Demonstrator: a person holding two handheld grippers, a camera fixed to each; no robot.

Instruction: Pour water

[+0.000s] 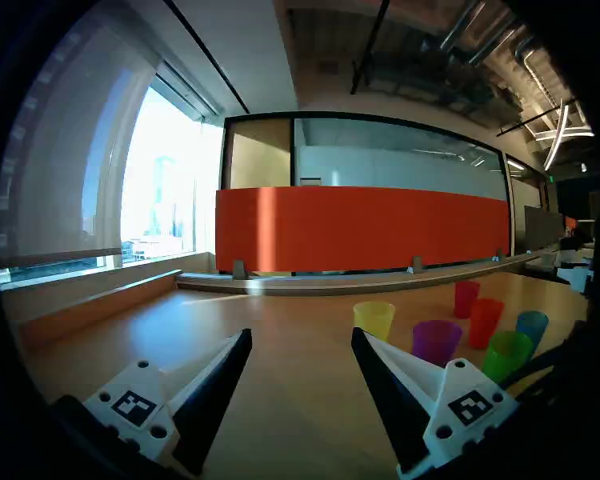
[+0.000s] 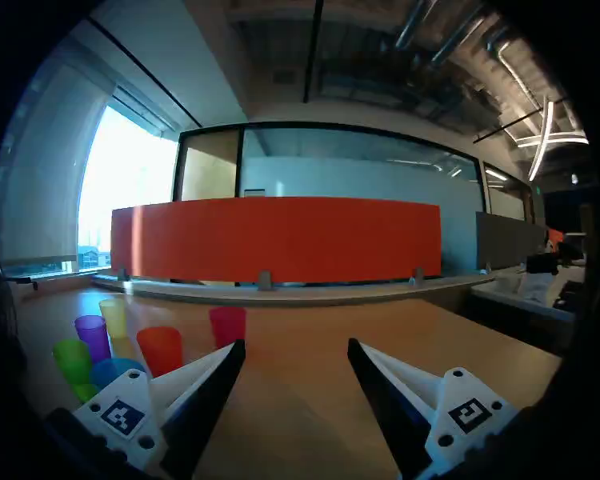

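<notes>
Several coloured plastic cups stand in a cluster on the wooden table [image 1: 292, 376]. In the left gripper view they sit ahead to the right: a yellow cup [image 1: 374, 318], a purple cup [image 1: 436, 341], a crimson cup [image 1: 466, 298], an orange-red cup [image 1: 485, 322], a blue cup [image 1: 531, 329] and a green cup [image 1: 506, 354]. My left gripper [image 1: 302, 338] is open and holds nothing. In the right gripper view the same cups lie ahead to the left: yellow cup [image 2: 114, 317], purple cup [image 2: 93, 336], green cup [image 2: 74, 361], blue cup [image 2: 113, 373], orange-red cup [image 2: 161, 350], crimson cup [image 2: 227, 326]. My right gripper [image 2: 295, 346] is open and empty.
An orange divider panel [image 1: 364, 228] runs along the table's far edge. A bright window [image 1: 160, 200] with a sill is at the left. Another desk with dark and white items [image 2: 544, 276] stands to the right.
</notes>
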